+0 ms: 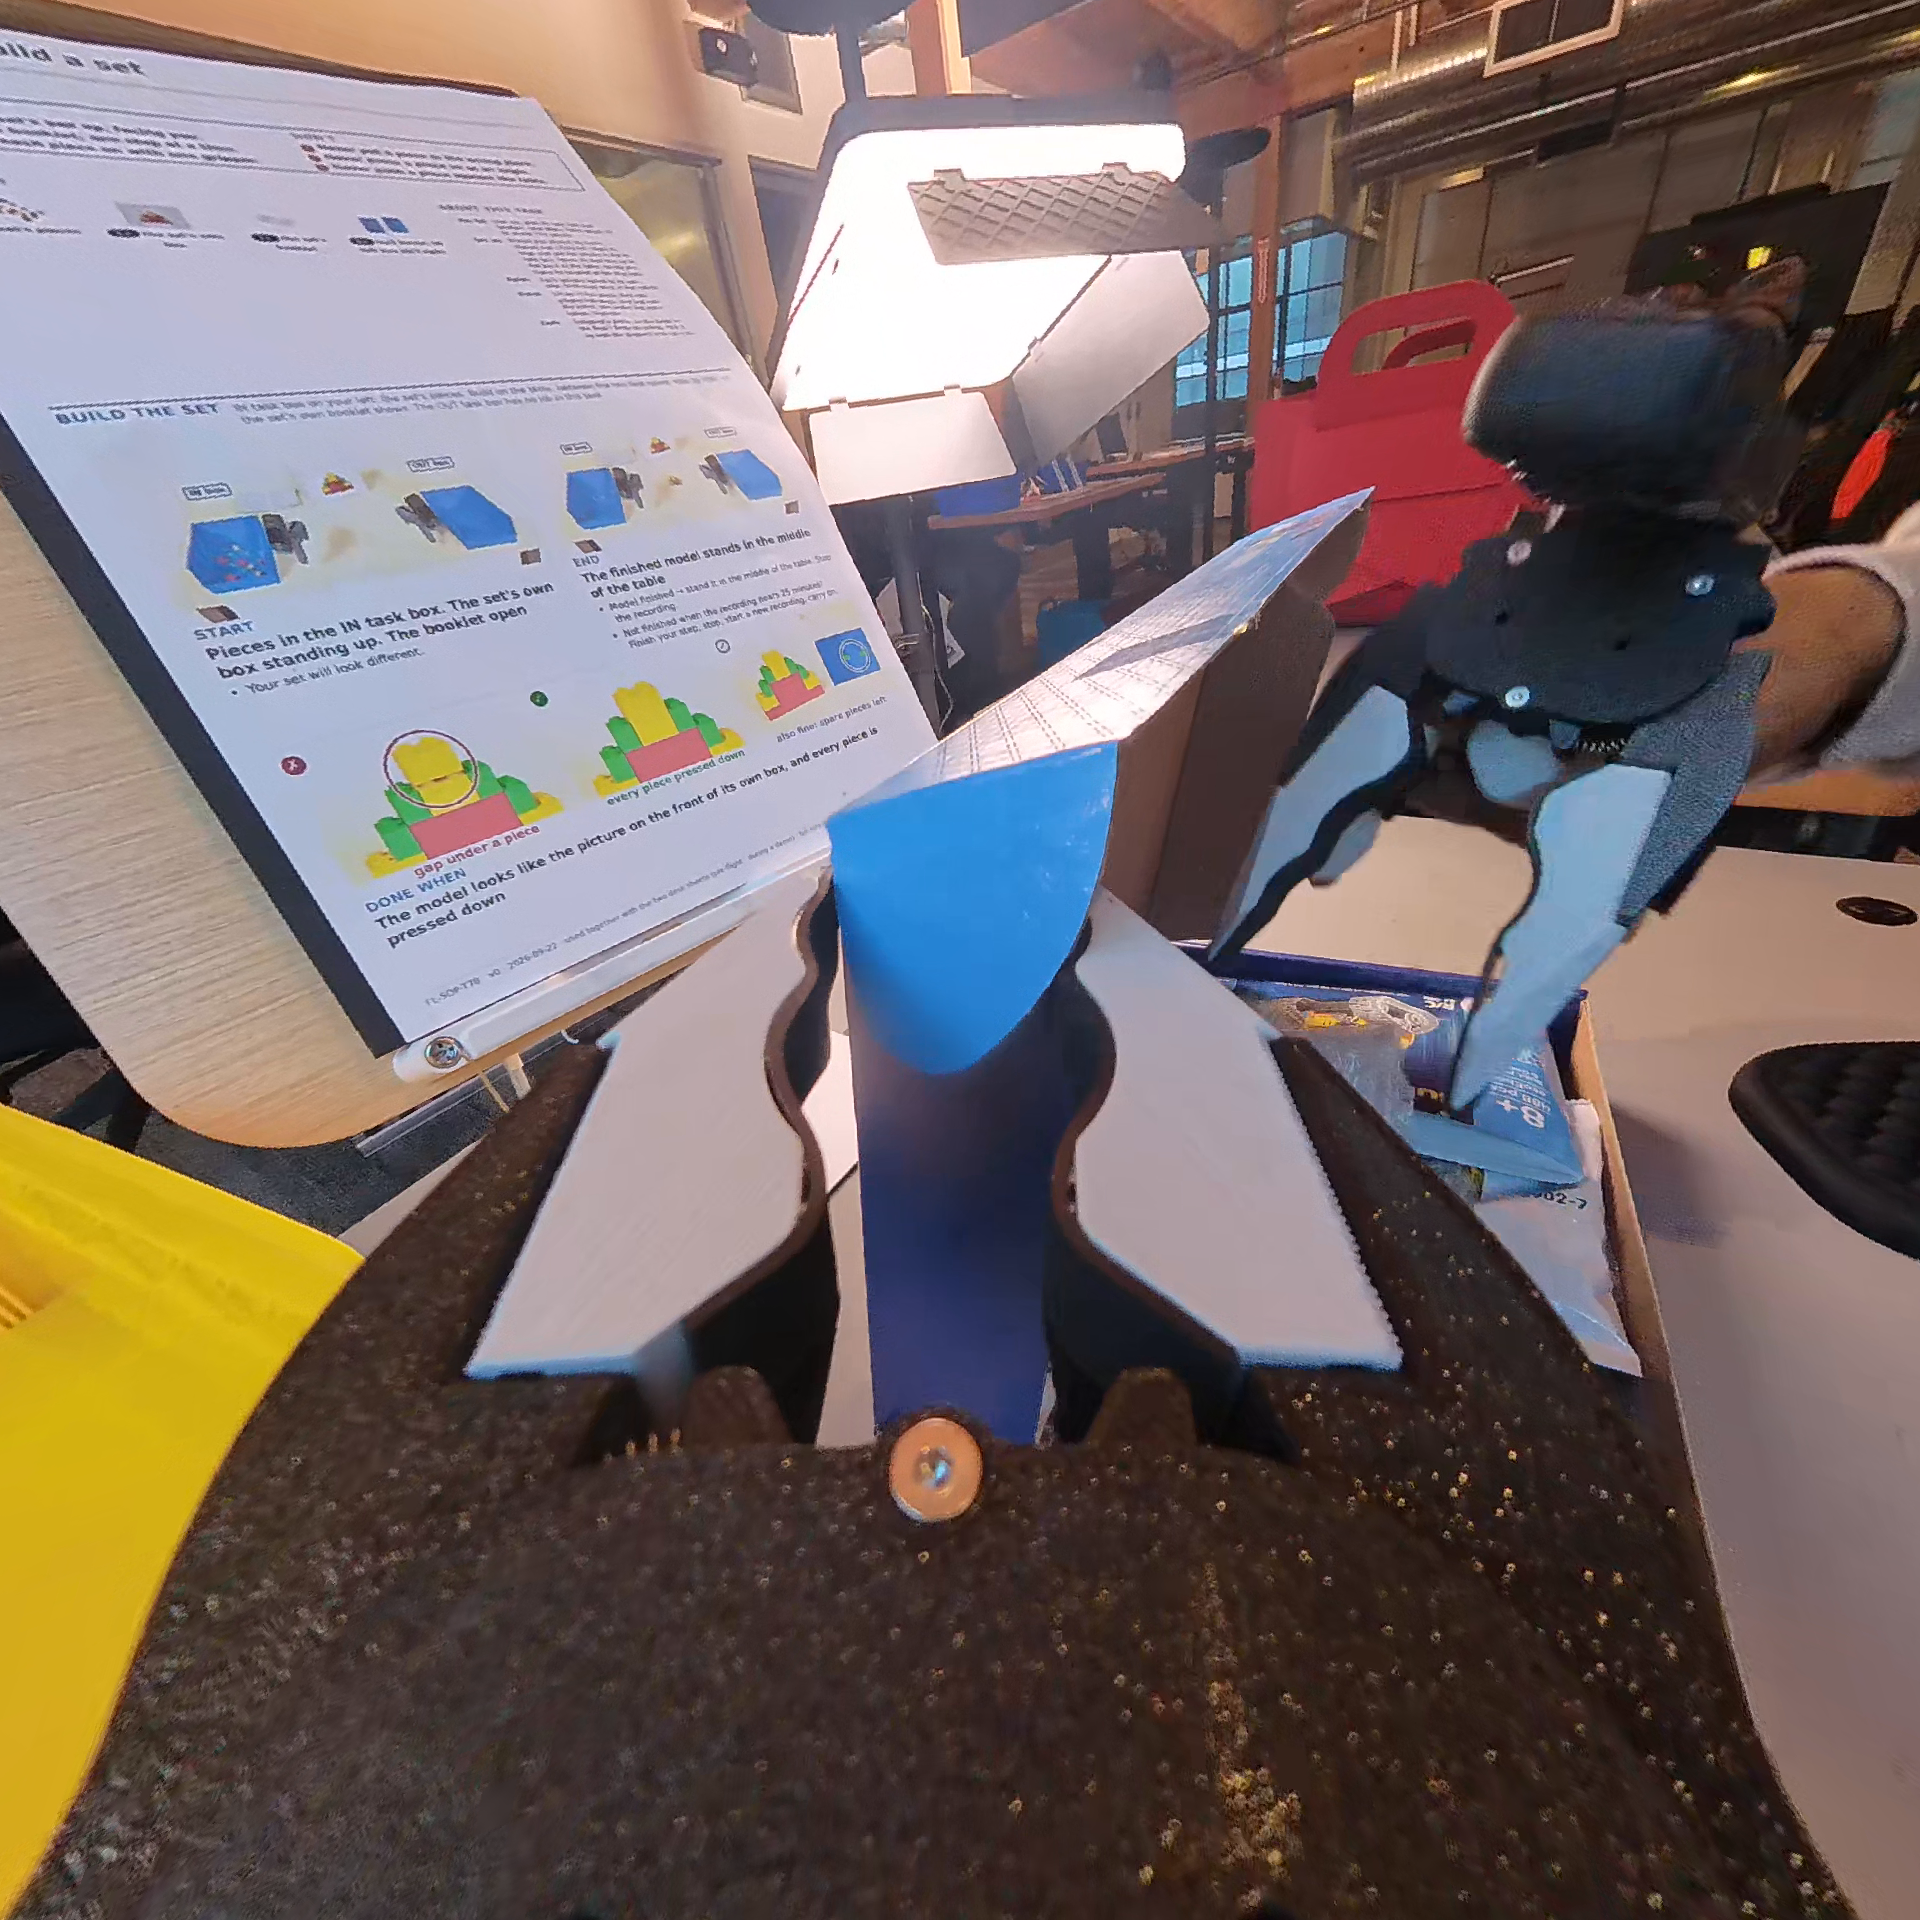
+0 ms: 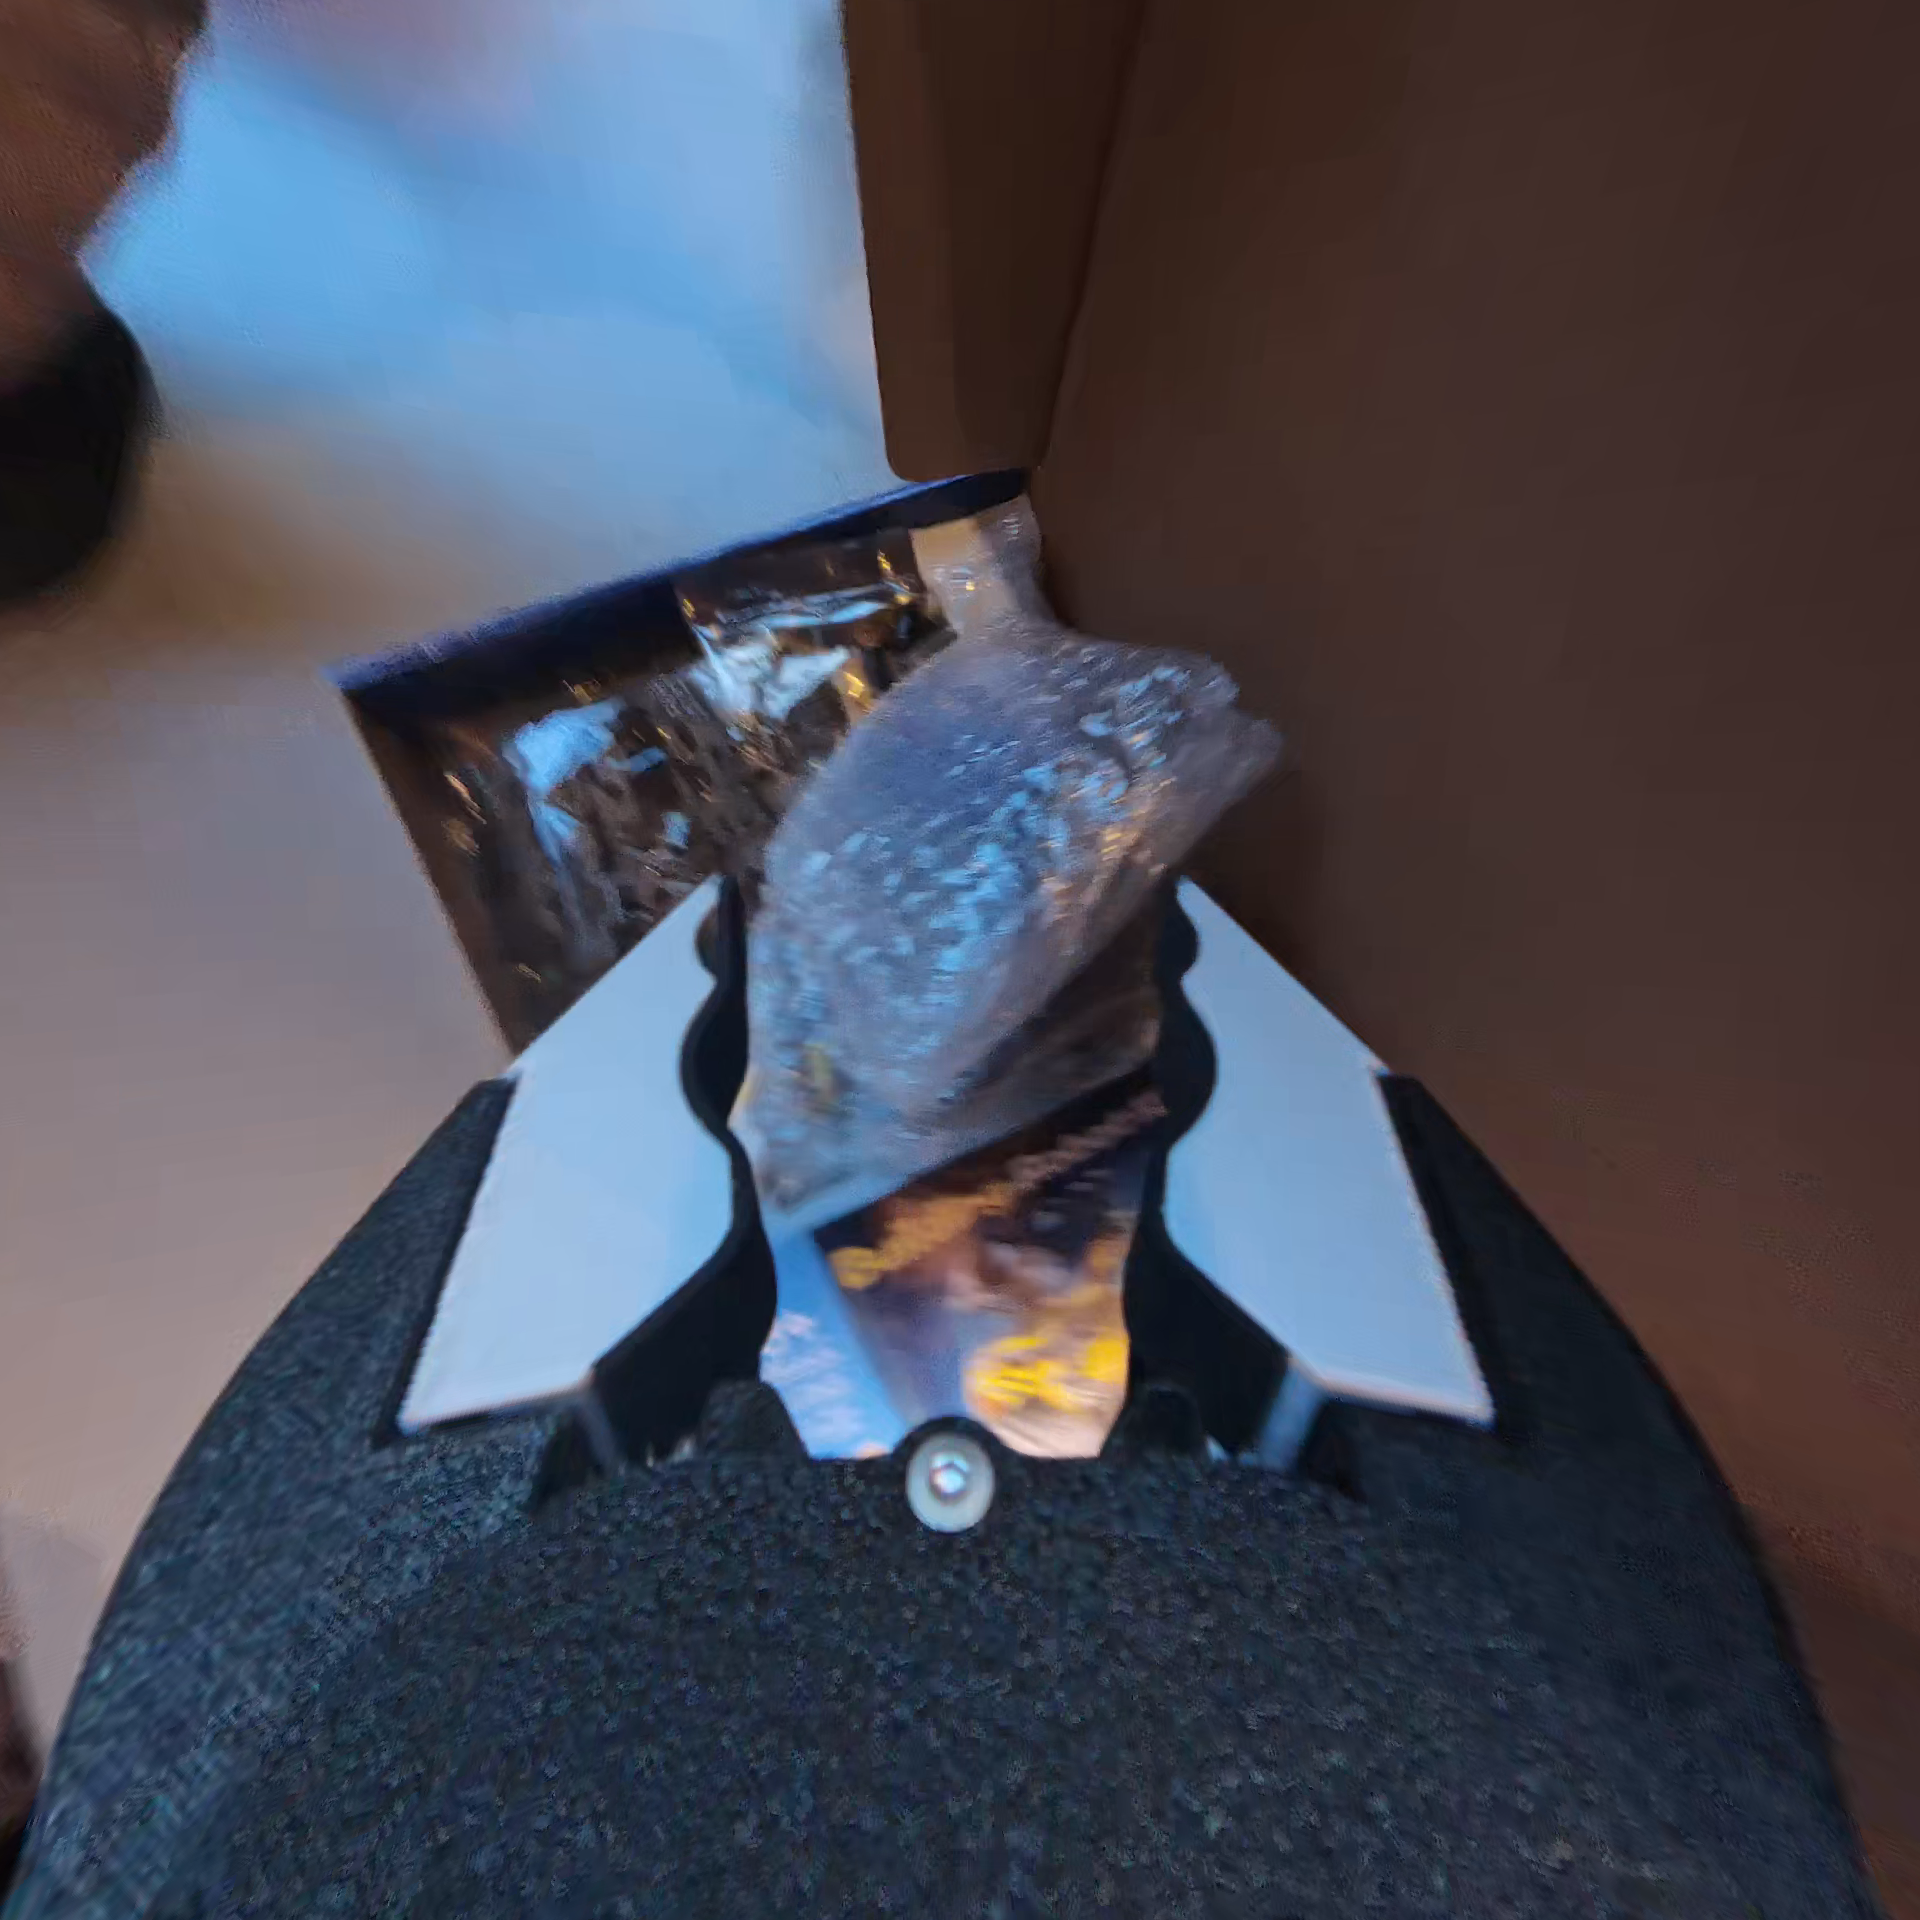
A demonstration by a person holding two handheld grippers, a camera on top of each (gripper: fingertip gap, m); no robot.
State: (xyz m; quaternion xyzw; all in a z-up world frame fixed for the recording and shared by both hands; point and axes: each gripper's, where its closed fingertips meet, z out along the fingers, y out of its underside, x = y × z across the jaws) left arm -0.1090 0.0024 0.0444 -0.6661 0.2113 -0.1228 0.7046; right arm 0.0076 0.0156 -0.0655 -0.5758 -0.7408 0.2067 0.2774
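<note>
While the left gripper clamps the blue box flap at frame centre, the right gripper grasps a clear plastic bag inside the open cardboard box, mid-frame.

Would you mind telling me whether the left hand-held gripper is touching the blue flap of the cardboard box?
Touching. The left wrist view shows the left hand-held gripper closed on the blue flap, both fingers pressed against its faces.

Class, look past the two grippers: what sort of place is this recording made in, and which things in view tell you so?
Probably a workshop or lab set up for recording. A bright studio light panel stands behind the table, an instruction sheet is propped on a board, and further worktables show in the background.
</note>
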